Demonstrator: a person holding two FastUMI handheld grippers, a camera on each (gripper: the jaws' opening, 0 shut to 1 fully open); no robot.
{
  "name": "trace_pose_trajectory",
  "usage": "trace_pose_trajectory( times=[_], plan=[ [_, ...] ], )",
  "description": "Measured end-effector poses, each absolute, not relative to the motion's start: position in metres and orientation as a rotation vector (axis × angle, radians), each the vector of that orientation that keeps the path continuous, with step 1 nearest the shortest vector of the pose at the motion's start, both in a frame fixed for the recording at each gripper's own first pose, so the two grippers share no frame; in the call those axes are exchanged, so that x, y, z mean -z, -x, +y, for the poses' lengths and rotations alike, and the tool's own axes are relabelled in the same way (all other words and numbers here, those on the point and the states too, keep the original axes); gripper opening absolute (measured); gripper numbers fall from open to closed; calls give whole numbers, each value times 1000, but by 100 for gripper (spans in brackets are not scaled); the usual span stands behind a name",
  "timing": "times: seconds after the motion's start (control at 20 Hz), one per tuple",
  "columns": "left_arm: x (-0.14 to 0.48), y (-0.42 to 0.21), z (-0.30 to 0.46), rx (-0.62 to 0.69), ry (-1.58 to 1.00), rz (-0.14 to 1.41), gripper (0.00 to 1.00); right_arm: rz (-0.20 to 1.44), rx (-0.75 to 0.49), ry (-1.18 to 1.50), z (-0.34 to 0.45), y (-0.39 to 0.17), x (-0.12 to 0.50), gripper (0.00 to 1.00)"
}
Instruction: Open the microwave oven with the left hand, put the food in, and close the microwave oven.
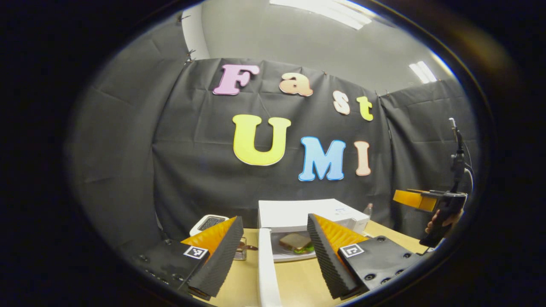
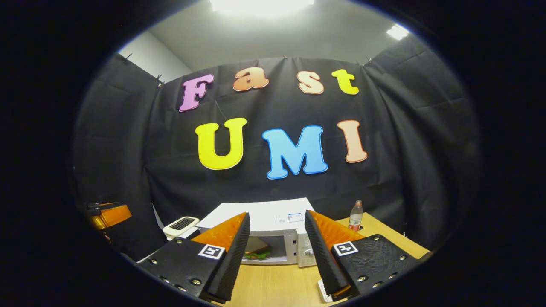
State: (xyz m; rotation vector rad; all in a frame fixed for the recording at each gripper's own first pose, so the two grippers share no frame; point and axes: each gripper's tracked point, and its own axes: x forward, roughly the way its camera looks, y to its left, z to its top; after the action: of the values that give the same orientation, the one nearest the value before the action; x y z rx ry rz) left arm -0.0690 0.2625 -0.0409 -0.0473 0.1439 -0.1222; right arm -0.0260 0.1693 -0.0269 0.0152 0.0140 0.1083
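The sandwich (image 1: 296, 243) already sits inside the microwave (image 1: 298, 213) at the worktop's (image 1: 298, 281) back edge, and the door (image 1: 266, 268) stands swung open. Both the left gripper (image 1: 275, 251) and the right gripper (image 2: 277, 249) hang released, grasping nothing. Only closing the door remains.

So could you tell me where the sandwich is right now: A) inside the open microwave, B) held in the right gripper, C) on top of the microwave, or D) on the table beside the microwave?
A: the sandwich sits inside the microwave, whose door stands open.
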Motion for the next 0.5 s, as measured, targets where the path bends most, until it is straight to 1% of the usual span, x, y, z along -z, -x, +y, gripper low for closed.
trace_pose_trajectory(
  times=[0.05,0.15,0.2,0.25,0.4,0.45,0.5],
  plan=[
    [46,71,263,121,58,153,96,-4,-107,8,167,28,21,77],
    [54,73,273,95,67,172,97,-37,-102,51,163,29,16,84],
    [57,76,278,85,68,181,96,-45,-108,58,163,27,16,98],
    [60,79,285,74,68,192,97,-47,-112,53,166,33,14,99],
    [78,90,309,34,47,245,94,-54,-115,38,167,34,12,100],
    [86,97,314,29,35,270,88,-61,-117,43,168,32,11,100],
    [97,102,320,30,30,301,79,-61,-123,50,169,31,11,100]
  ],
)
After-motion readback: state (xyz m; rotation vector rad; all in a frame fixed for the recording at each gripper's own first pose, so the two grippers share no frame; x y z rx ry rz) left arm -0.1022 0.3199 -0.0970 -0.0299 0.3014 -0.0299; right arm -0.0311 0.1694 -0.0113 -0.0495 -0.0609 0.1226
